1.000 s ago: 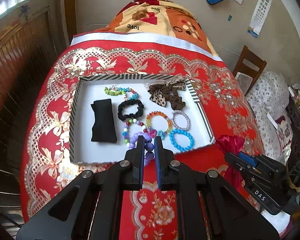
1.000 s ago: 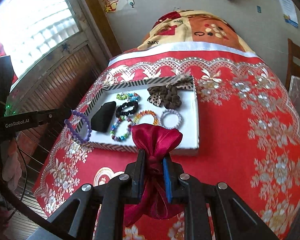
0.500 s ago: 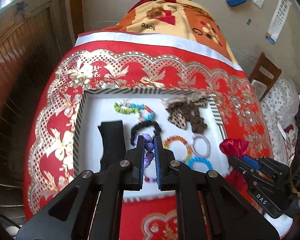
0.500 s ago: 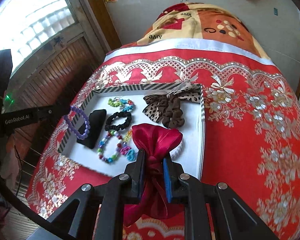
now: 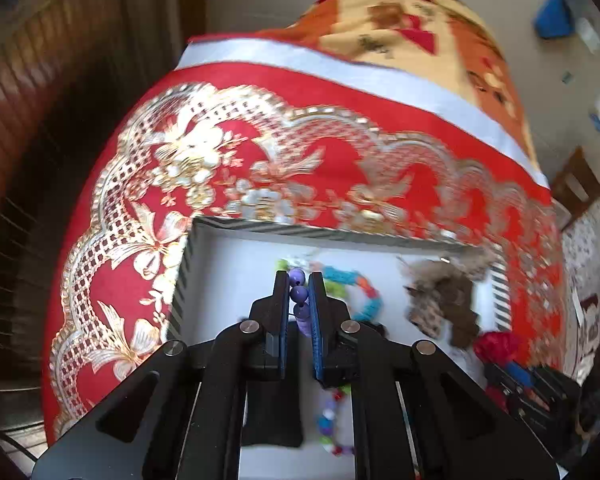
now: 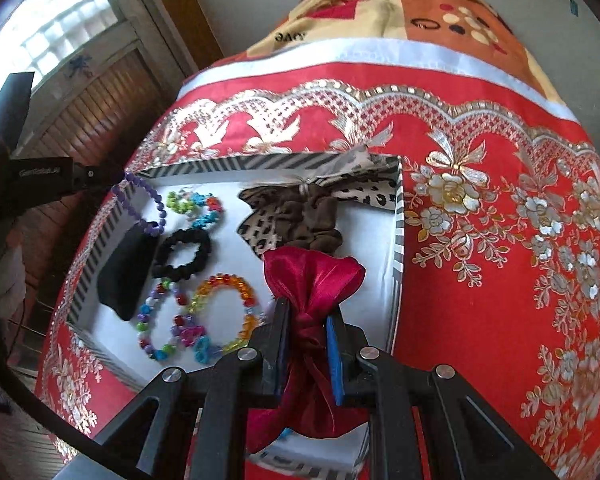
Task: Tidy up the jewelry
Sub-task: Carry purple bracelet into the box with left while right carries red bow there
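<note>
Red tablecloth (image 6: 480, 264); tray (image 6: 398, 216) crowded: bracelets, scrunchies.

My left gripper (image 5: 299, 286) is matte black plastic: two slim fingers (image 5: 279, 300) lined with blue pads, angular linkage arms fanning to 5 and 7 o'clock, round silver screws at the pivots. My right gripper (image 6: 306, 322) is built the same. At 9 o'clock in the right view, white lettering marks the left gripper's black body.
</note>
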